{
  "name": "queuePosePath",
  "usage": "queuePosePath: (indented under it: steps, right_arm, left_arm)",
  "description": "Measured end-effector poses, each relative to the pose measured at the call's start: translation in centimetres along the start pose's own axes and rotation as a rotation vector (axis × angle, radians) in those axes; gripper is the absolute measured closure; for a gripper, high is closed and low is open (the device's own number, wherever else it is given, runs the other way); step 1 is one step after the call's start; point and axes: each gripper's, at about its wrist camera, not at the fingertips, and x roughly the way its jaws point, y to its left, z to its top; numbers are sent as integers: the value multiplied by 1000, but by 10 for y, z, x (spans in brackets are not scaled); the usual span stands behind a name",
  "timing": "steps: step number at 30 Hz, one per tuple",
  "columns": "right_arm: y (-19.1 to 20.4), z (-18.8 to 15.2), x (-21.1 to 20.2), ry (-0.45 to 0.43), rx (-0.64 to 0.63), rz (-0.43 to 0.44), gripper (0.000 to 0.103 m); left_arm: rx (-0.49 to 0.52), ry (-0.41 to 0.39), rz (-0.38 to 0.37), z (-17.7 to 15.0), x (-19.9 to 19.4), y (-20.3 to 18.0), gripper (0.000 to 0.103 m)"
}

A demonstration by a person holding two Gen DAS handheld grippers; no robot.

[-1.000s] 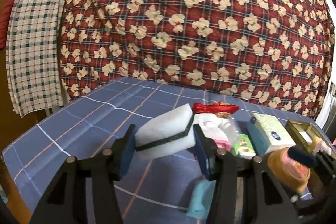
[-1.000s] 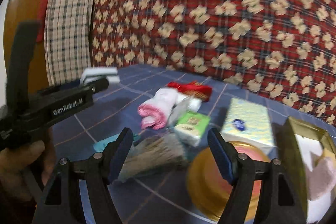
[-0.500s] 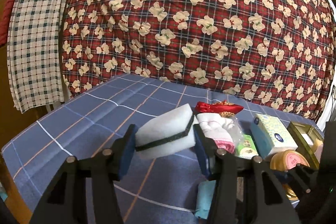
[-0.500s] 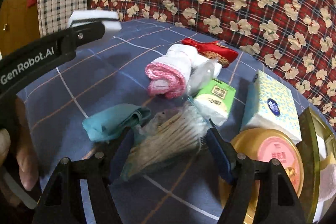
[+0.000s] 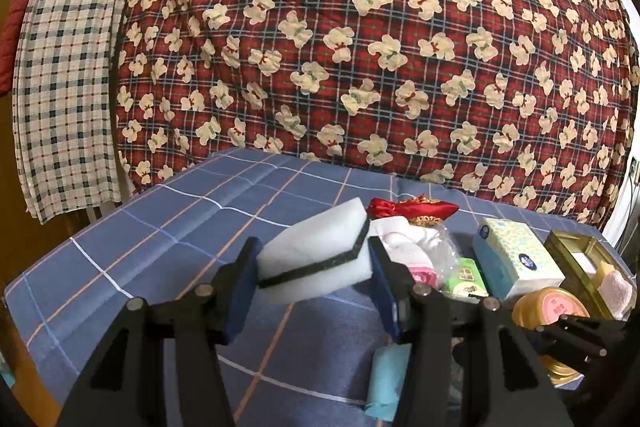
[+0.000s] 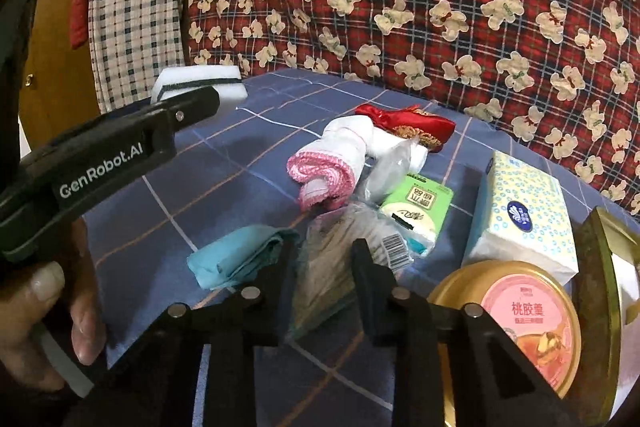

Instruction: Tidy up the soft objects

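My left gripper is shut on a white sponge with a dark stripe and holds it above the blue checked tablecloth; the sponge also shows in the right wrist view. My right gripper is closed around a clear bag of cotton swabs lying on the cloth. A teal cloth lies just left of it. A pink-and-white rolled towel, a red pouch and a green tissue pack lie beyond.
A tissue box stands right of the pile. A round gold tin with a pink label sits at the front right, next to an open gold box holding a towel. A red patterned quilt hangs behind the table.
My right gripper has dropped down and closed its fingers from wide open onto the bag of cotton swabs. My left gripper keeps holding the sponge, almost still.
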Motion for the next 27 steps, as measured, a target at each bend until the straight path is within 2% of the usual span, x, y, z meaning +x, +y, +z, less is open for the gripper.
queuePosePath:
  steps: [11, 17, 27]
  right_arm:
    - [0, -1, -21, -116, -3, -18, 78]
    - [-5, -2, -31, -181, -3, -45, 79]
    - [-18, 2, -37, -255, 7, -110, 79]
  left_arm:
    - [33, -38, -14, 1, -8, -12, 51]
    - [35, -37, -19, 1, -8, -13, 51]
    - [69, -56, -42, -1, -12, -37, 51]
